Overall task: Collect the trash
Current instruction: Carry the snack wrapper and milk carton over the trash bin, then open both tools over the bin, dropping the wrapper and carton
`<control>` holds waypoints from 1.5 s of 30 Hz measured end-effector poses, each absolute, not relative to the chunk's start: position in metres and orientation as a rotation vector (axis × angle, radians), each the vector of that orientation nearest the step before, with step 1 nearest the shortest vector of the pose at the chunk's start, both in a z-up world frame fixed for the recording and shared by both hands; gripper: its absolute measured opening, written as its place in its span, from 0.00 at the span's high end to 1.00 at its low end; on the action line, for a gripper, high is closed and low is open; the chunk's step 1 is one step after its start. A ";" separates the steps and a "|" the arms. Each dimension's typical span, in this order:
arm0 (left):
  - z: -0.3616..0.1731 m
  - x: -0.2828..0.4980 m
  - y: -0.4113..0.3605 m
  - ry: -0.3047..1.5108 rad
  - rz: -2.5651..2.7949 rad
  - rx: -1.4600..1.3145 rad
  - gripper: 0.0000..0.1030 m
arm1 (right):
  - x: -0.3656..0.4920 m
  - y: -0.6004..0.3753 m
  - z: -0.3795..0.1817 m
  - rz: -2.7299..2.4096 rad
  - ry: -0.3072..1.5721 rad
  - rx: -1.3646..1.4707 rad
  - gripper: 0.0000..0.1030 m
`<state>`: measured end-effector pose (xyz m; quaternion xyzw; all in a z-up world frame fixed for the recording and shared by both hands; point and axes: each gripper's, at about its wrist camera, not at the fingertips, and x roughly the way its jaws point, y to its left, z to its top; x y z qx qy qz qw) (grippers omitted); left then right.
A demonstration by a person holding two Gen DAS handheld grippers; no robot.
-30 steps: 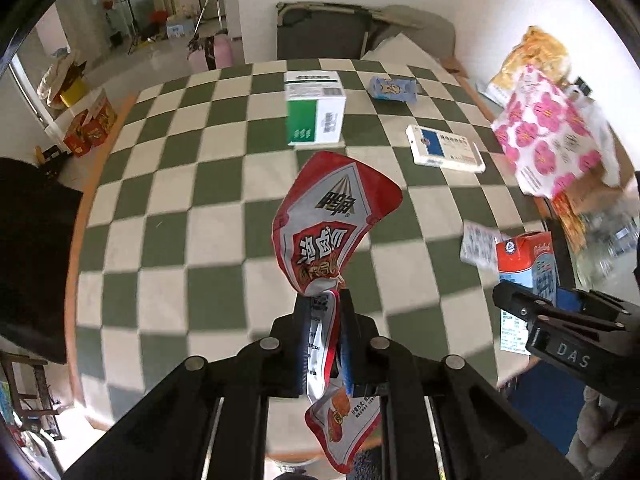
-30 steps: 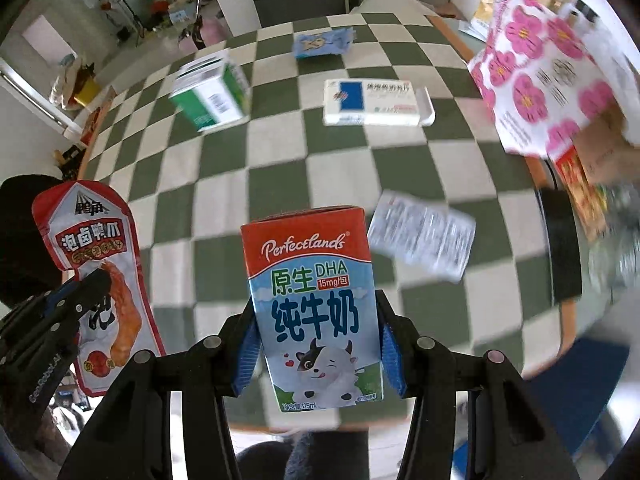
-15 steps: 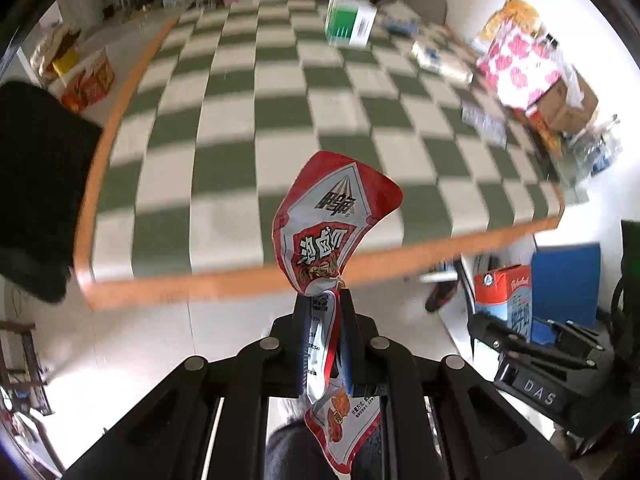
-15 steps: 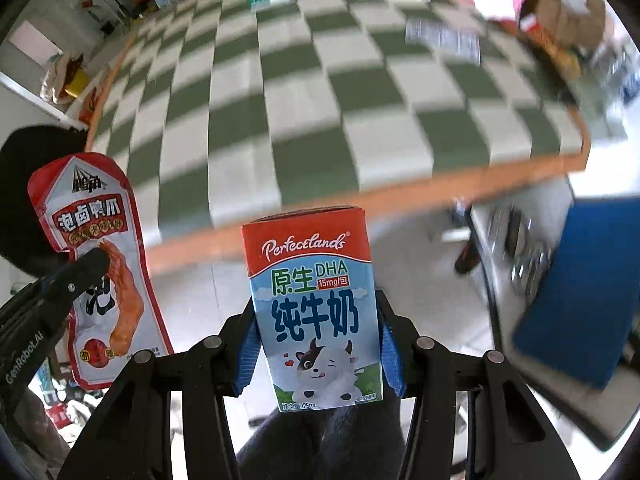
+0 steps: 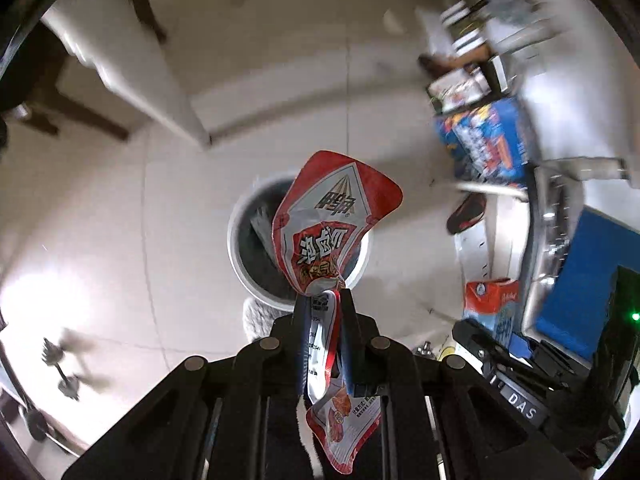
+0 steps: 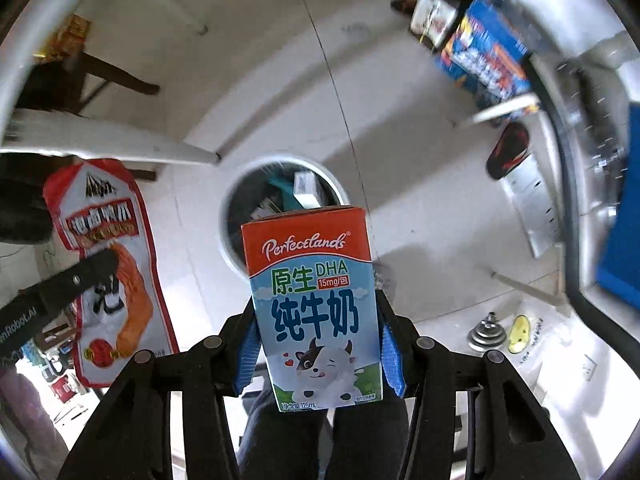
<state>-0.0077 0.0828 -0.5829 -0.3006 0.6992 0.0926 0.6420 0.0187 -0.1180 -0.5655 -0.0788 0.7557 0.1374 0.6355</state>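
My left gripper is shut on a red and white snack wrapper, which stands up over a round white trash bin on the floor. In the right wrist view my right gripper is shut on a small milk carton with a red top and a cartoon cow. It hangs just in front of the same trash bin, which holds several pieces of trash. The wrapper and a left finger show at the left of that view. The carton shows at the right of the left wrist view.
White table legs and dark chair legs stand at the upper left. A blue printed box, a shoe and a blue panel lie to the right. The person's dark trouser legs are below the carton. The floor is pale tile.
Both grippers have come down from the checkered table toward the floor and now point down over the trash bin. The wrapper and carton stay gripped.
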 end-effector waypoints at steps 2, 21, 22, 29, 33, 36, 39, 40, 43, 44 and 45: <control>-0.616 -0.010 0.079 1.627 0.216 -0.705 0.89 | 0.016 -0.121 -0.611 0.313 1.756 -0.168 0.49; -0.696 -0.036 0.094 1.634 0.419 -0.556 0.00 | 0.011 -0.110 -0.751 0.384 1.808 -0.219 0.01; -0.693 -0.037 0.094 1.627 0.429 -0.534 0.00 | 0.010 -0.108 -0.749 0.384 1.795 -0.238 0.01; -0.675 -0.040 0.083 1.617 0.437 -0.474 0.00 | 0.008 -0.106 -0.729 0.352 1.724 -0.348 0.01; -0.658 -0.039 0.077 1.602 0.450 -0.455 0.00 | 0.008 -0.110 -0.707 0.347 1.696 -0.356 0.01; -0.640 -0.040 0.074 1.589 0.457 -0.458 0.00 | 0.007 -0.111 -0.687 0.348 1.680 -0.358 0.01; -0.616 -0.042 0.073 1.573 0.464 -0.461 0.00 | 0.007 -0.113 -0.661 0.354 1.657 -0.355 0.01; -0.609 -0.043 0.073 1.569 0.464 -0.464 0.00 | 0.006 -0.115 -0.651 0.357 1.650 -0.350 0.01; -0.582 -0.047 0.072 1.553 0.457 -0.476 0.00 | 0.004 -0.115 -0.617 0.366 1.626 -0.345 0.01; -0.573 -0.049 0.072 1.551 0.457 -0.475 0.00 | 0.003 -0.115 -0.606 0.371 1.618 -0.344 0.01; -0.563 -0.050 0.071 1.547 0.456 -0.474 0.00 | 0.003 -0.116 -0.592 0.375 1.608 -0.344 0.01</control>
